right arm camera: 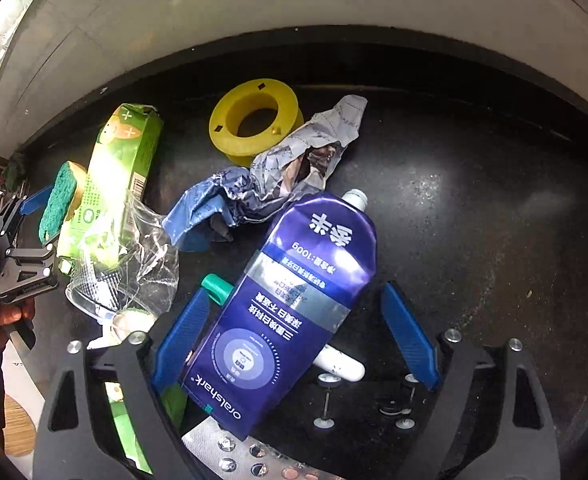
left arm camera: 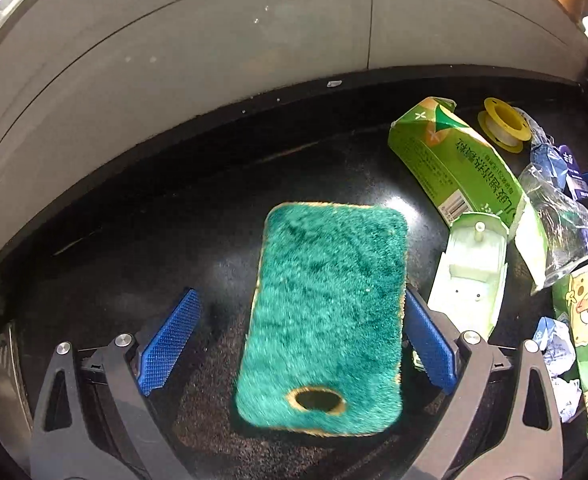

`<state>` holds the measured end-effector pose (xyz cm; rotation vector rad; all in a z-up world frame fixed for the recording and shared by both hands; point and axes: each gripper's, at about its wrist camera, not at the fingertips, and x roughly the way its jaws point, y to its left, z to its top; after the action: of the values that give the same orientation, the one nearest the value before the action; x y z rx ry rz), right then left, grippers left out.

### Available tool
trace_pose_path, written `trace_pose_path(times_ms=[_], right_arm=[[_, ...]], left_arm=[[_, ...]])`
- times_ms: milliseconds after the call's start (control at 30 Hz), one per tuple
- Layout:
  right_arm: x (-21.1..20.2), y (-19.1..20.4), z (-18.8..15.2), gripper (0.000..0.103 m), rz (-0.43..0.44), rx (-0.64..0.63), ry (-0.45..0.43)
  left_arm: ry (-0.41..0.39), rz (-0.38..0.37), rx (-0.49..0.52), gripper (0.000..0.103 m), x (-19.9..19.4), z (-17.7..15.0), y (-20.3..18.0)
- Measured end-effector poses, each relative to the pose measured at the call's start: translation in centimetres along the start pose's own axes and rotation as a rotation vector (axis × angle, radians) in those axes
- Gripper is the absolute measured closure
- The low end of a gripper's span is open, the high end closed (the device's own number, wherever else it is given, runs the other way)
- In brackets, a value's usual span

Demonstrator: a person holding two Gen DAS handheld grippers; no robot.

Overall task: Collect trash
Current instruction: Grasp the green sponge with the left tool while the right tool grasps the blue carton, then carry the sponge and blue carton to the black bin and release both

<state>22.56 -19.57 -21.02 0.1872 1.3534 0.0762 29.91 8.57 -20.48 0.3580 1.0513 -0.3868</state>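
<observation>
Hanging over the left side of the black tabletop (left arm camera: 134,208), the left gripper (left arm camera: 300,300) points steeply down with its jaws spread wide. A fuzzy green sponge (left arm camera: 326,304) sits in the gap. Its right edge is against the right blue pad, the left pad stands well clear of it, and nothing pinches it. Whether it lies flat on the table I cannot tell.

Just right of the sponge lies a pale green plastic tray (left arm camera: 470,276). Above that is a crushed green carton (left arm camera: 454,160), with a yellow spool (left arm camera: 502,124) behind it by the table's far edge. Further right there is clear plastic wrap (left arm camera: 562,216) and a green cartoon wrapper (left arm camera: 586,320).

The right gripper (right arm camera: 296,296) hangs over the middle of this litter, also aimed steeply down. Its jaws are fairly wide, and a purple toothpaste box (right arm camera: 290,300) lies slantwise between them. The left pad is at the box's edge and the right pad stands apart from it, so it is not clamped. Crumpled paper (right arm camera: 314,140) lies just beyond the box, beside the spool.
</observation>
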Motion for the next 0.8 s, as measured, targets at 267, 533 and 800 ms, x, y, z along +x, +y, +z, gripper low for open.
trace_pose_path(times_ms=[267,533,800], right_arm=[[-1.8,0.7,0.1,0.092,0.063,-0.027,-0.031],[-7.4,0.7,-2.3,0.093,0.093,-0.088,-0.136],[-13.5,0.3,-7.6,0.093,0.1,-0.152,-0.215]], left_arm=[[0.003,-0.032,-0.181,0.047,-1.5,0.1,1.0],[-0.01,0.06,-0.337,0.05,-9.7,-2.1,-0.8],[-0.023,0.143,-0.437,0.05,-18.8,-5.8,-5.9]])
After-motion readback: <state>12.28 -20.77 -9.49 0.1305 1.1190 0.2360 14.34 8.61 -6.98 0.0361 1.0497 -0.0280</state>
